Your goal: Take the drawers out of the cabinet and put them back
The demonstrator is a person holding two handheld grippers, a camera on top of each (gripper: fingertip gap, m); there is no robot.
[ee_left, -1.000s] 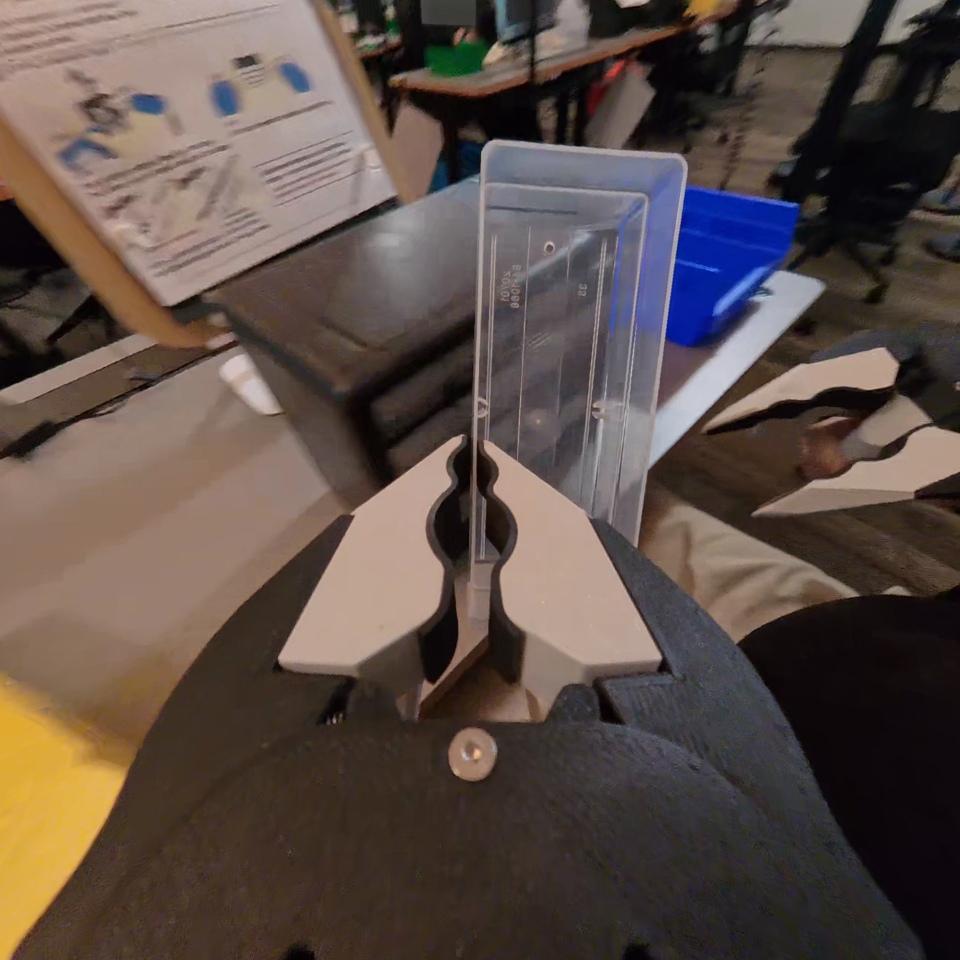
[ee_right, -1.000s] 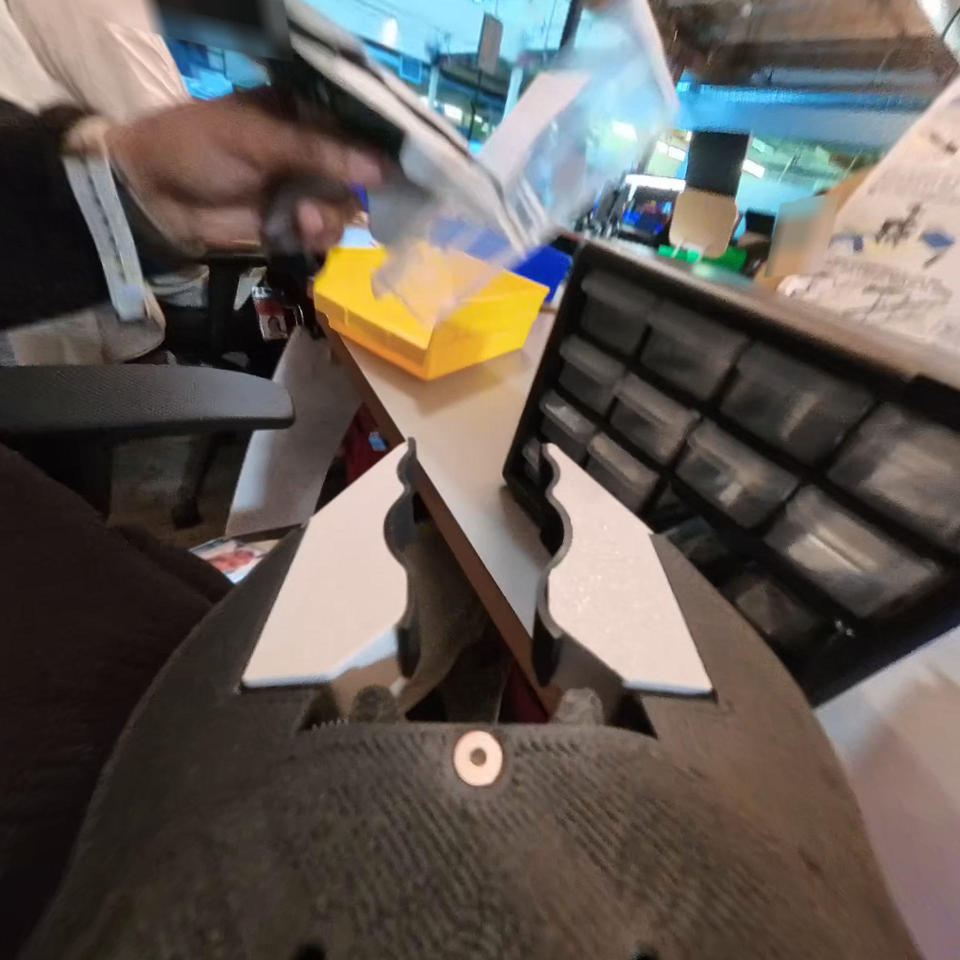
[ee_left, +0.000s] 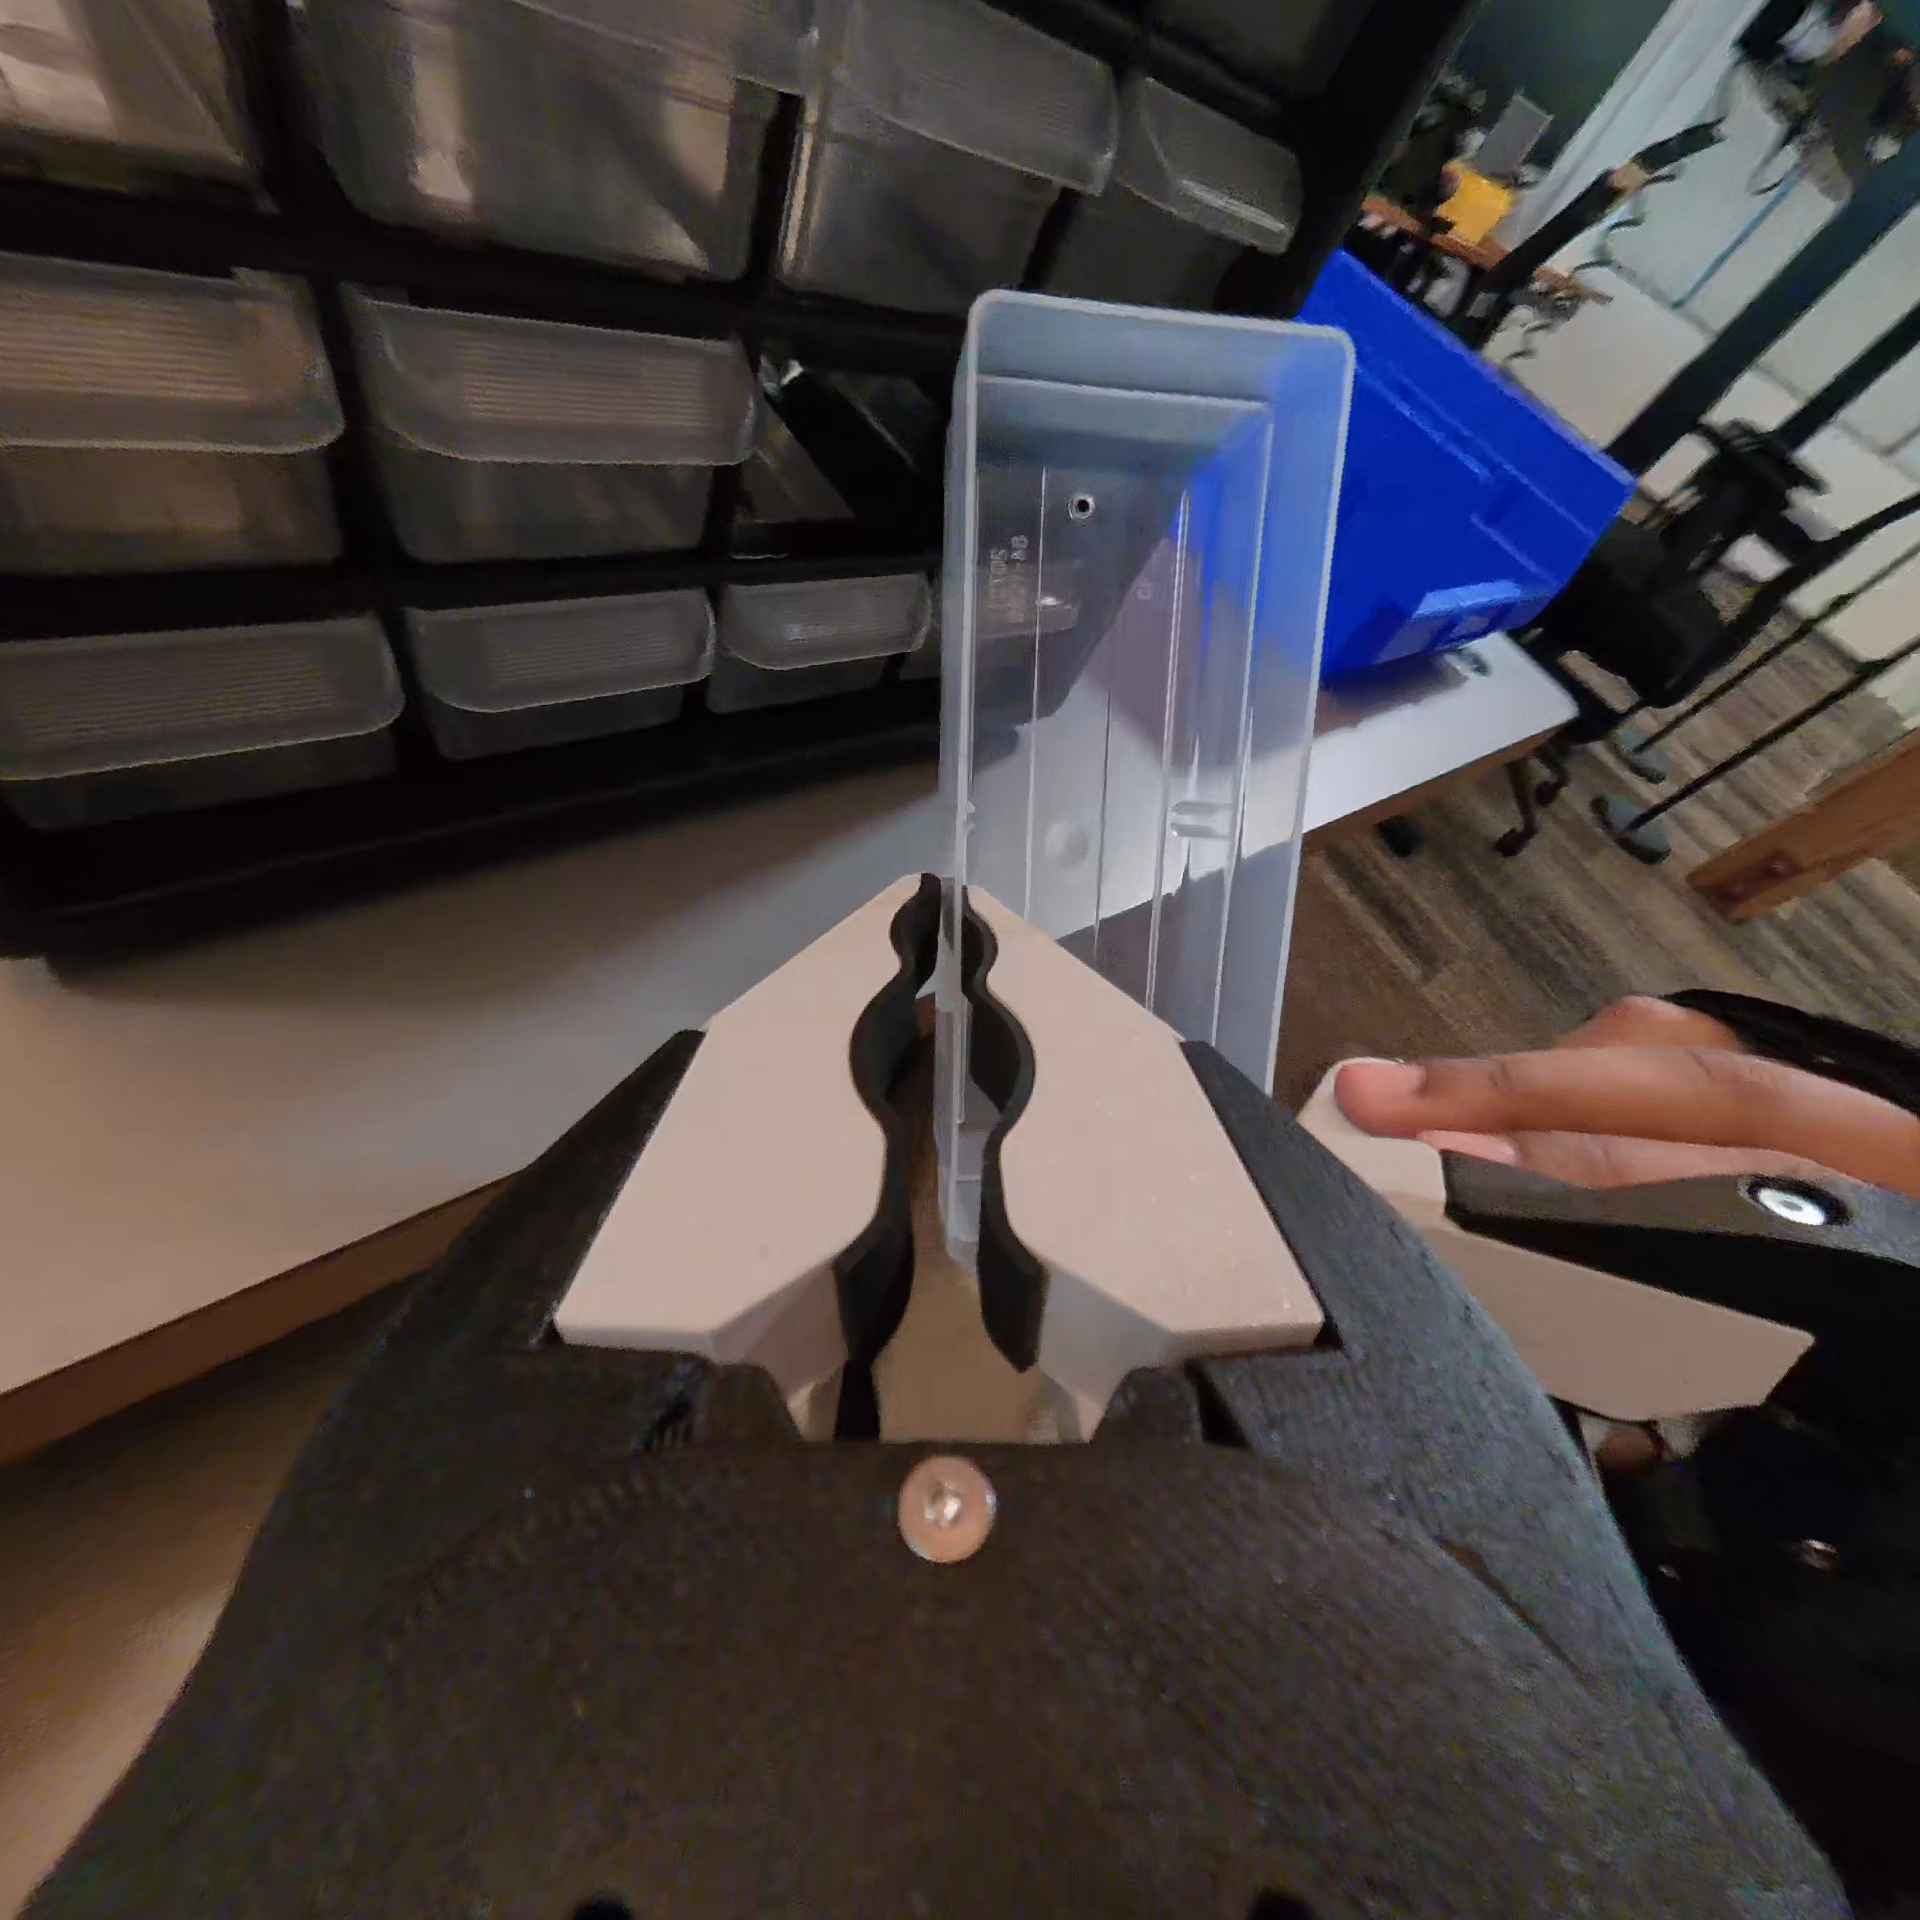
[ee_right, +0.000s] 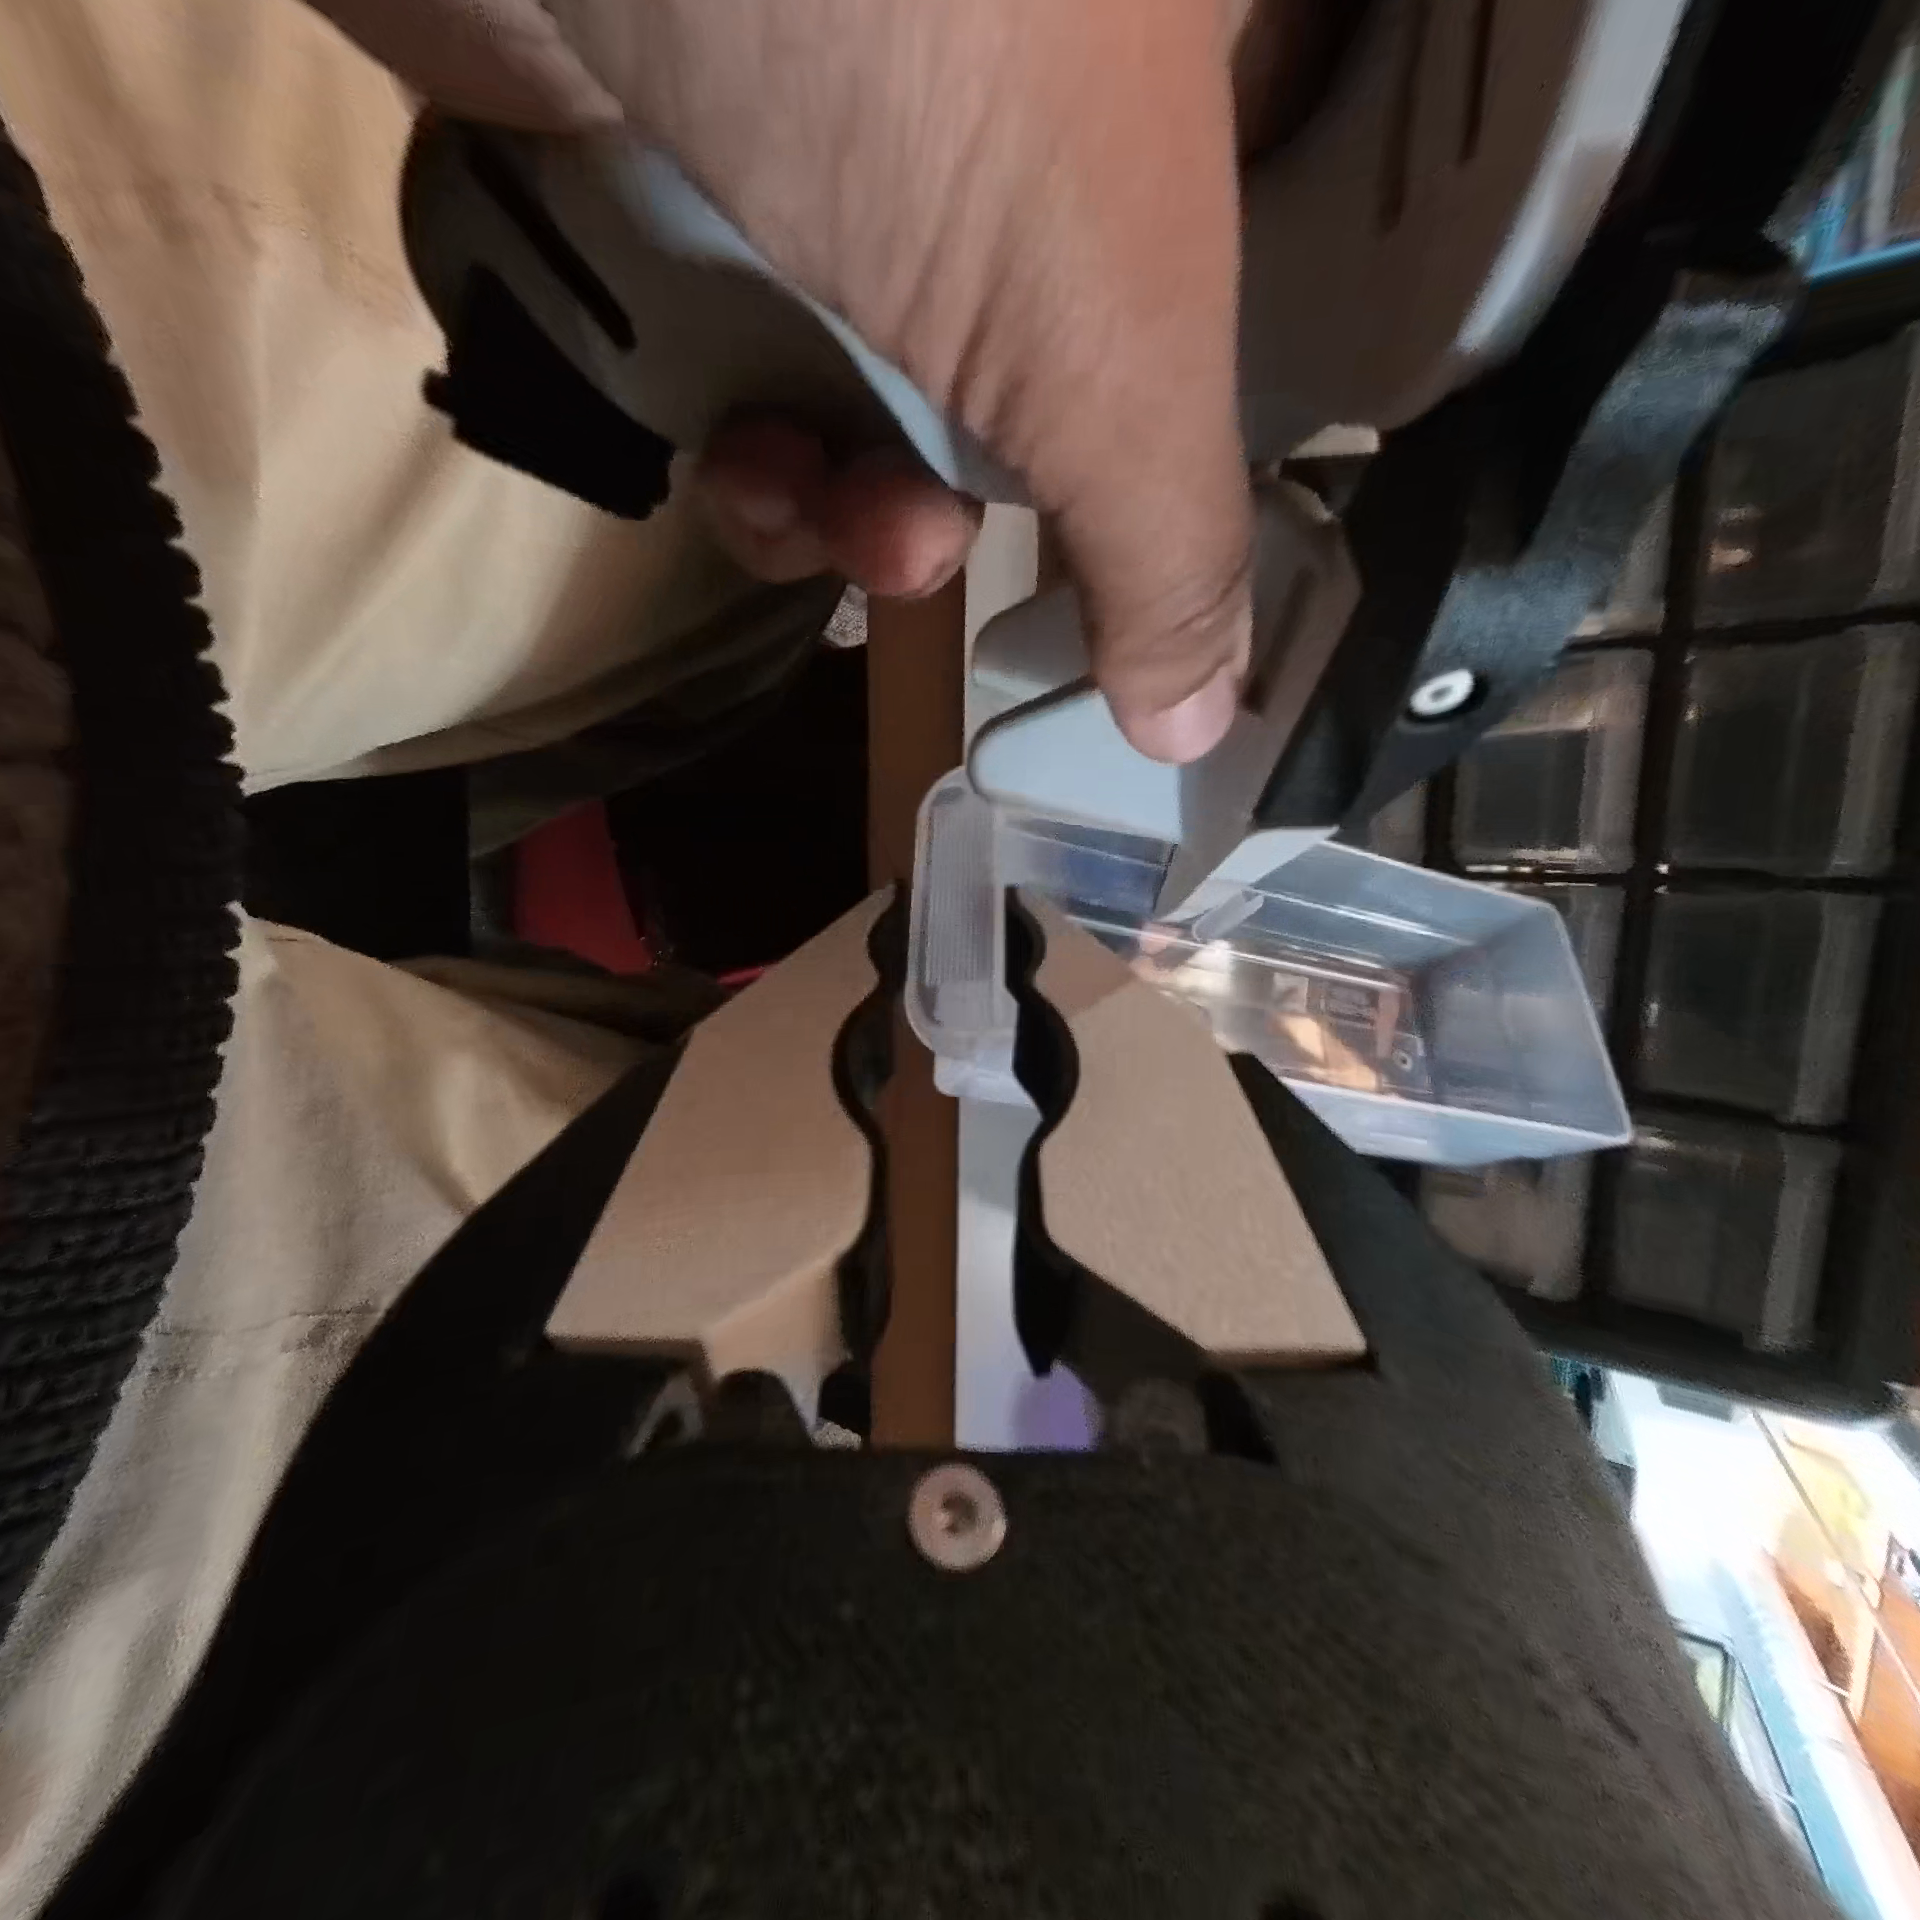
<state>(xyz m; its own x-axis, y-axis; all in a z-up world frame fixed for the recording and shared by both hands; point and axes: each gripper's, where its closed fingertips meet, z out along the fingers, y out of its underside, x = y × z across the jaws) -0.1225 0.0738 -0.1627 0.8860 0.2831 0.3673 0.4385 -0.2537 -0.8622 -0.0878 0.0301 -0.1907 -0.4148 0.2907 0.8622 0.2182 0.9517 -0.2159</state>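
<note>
My left gripper [ee_left: 951, 904] is shut on one side wall of a clear plastic drawer [ee_left: 1132, 675], which stands on end in front of the black cabinet [ee_left: 364, 582] of clear drawers. One cabinet slot [ee_left: 821, 457] is empty and dark. In the right wrist view my right gripper [ee_right: 956, 904] has its jaws narrowed onto the drawer's front end [ee_right: 961, 935]. The drawer body [ee_right: 1455, 997] stretches right toward the cabinet [ee_right: 1766, 727]. The left gripper [ee_right: 1195, 862] still pinches its wall there. The right gripper's finger [ee_left: 1371, 1127] sits beside the drawer's lower corner.
A blue bin [ee_left: 1455, 499] stands on the grey table [ee_left: 416, 987] to the right of the cabinet. A hand [ee_left: 1610, 1091] holds the right gripper, and another hand [ee_right: 987, 260] holds the left one. Chairs and stands fill the floor at far right.
My left gripper has swung the drawer round to face the cabinet's front. My right gripper has moved up from the table edge to the drawer and narrowed its jaws onto the front end.
</note>
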